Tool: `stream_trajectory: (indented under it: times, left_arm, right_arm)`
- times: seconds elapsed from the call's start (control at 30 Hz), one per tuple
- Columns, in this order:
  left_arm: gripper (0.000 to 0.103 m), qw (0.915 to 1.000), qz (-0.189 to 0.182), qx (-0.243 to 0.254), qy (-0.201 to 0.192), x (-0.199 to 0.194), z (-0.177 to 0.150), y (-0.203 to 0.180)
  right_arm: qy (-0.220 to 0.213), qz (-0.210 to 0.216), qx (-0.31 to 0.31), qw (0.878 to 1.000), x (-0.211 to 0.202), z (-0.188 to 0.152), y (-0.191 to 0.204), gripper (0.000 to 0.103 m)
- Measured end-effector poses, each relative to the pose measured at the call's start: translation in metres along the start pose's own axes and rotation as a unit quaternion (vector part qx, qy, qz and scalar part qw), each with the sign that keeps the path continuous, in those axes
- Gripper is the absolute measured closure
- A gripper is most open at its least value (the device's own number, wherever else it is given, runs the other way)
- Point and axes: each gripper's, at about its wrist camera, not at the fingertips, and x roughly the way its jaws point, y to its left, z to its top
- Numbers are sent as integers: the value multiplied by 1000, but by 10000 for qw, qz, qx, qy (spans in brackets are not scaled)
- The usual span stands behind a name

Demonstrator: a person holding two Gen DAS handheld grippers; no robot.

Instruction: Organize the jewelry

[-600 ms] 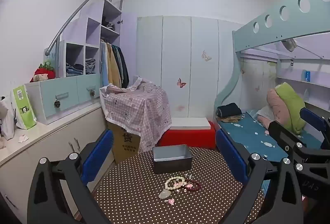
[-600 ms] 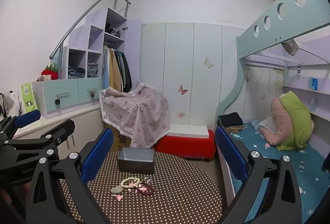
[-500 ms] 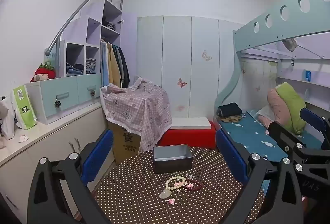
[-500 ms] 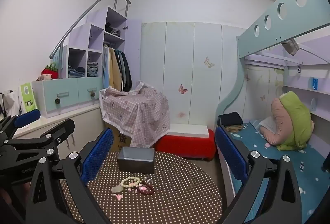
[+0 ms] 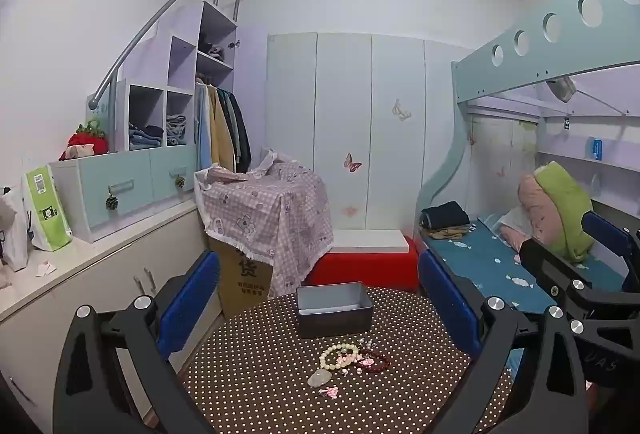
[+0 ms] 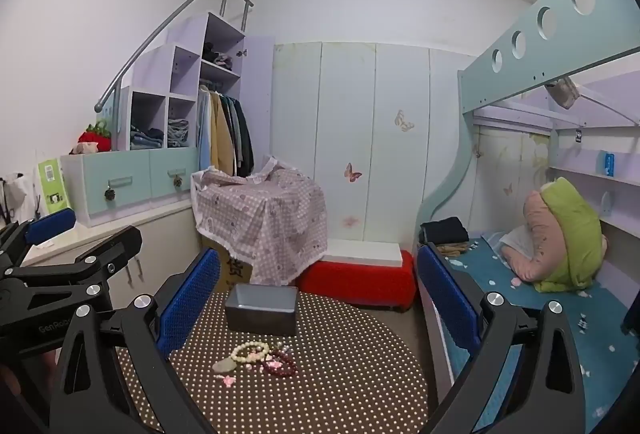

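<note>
Jewelry [image 5: 348, 358] beside box [image 5: 334, 308]

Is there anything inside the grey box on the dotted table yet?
The grey box shows only bare inner walls and a pale strip of floor; its near wall hides the rest. The jewelry lies on the table in front.

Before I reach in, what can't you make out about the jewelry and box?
- Box floor: both views, near wall hides it.
- Small pink and white pieces: both views, too small to identify or count.
- Dark red bracelet: overlapping beads, strand count unclear.
- Table near edge: gripper frames cover it.
</note>
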Motion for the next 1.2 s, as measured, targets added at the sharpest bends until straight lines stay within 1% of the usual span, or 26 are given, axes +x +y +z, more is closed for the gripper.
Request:
stream_trajectory:
  times: [0.07,0.4,0.47,1.2]
  left_arm:
    - [7,10000,-5,-51,3,4,-5,0]
    - [7,10000,-12,-39,-10,8,0,-1]
    - [7,10000,-27,-30,-22,5,-5,-3]
    - [7,10000,-26,-11,-45,3,-8,-12]
  right_arm:
    - [19,-2,-5,10000,0,1,0,7]
    - [67,-37,-7,10000,-1,2,-3,7]
    - [67,-50,4,10000,-2,2,-4,7]
    - [94,-55,22,9999,-1,2,-6,7]
